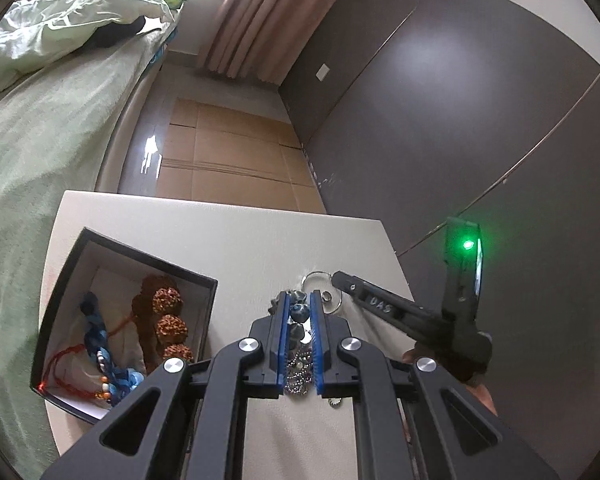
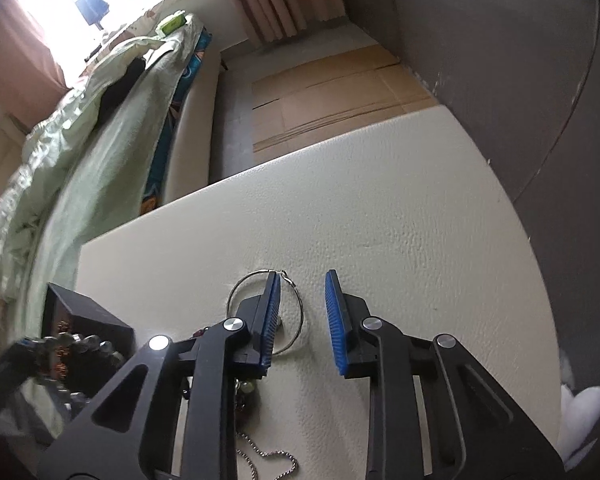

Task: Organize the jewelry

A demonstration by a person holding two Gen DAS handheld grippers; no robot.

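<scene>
My left gripper [image 1: 300, 300] is shut on a bracelet of dark blue-grey beads [image 1: 300, 312], held above the white table [image 1: 240, 248]; a silver bead chain [image 1: 298, 372] lies under it. The black jewelry box [image 1: 124, 320] at the left holds brown seed beads [image 1: 168, 312], a blue braided band [image 1: 96, 320] and a red cord. My right gripper [image 2: 302, 280] is open over a silver hoop earring [image 2: 260, 312] lying on the table [image 2: 380, 208]; its left finger sits across the hoop. The held bracelet [image 2: 76, 344] and the box [image 2: 84, 320] show blurred at the left.
A thin silver chain [image 2: 268, 456] and small beads [image 2: 246, 390] lie near the front edge. A bed with green sheets [image 1: 40, 140] stands left of the table. Flattened cardboard [image 1: 228, 152] covers the floor beyond, and a dark wall [image 1: 460, 120] runs along the right.
</scene>
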